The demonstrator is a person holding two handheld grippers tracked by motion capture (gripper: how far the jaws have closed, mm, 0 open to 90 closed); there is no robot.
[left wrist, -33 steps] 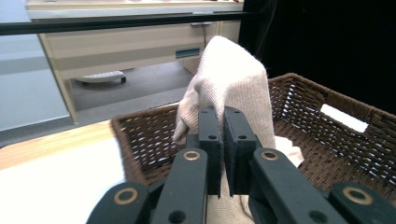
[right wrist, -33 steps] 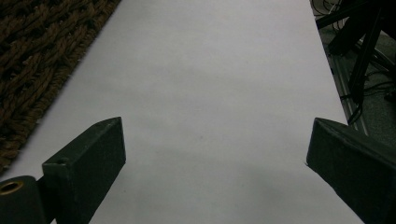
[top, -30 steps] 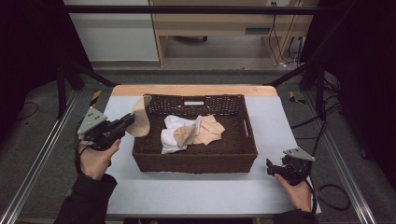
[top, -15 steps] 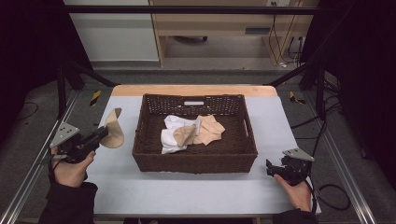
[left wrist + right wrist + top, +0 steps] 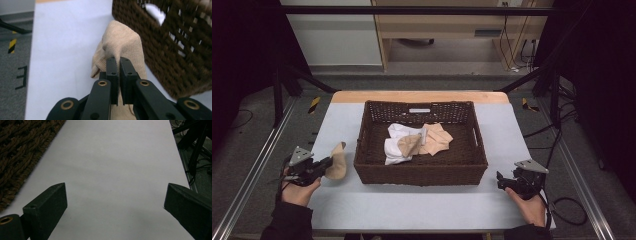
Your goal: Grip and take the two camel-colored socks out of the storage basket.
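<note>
High view: my left gripper (image 5: 328, 164) pinches a tan sock (image 5: 337, 161) at the basket's (image 5: 422, 170) nine o'clock side; my right gripper (image 5: 500, 180) gapes wide, empty, at four o'clock.
</note>
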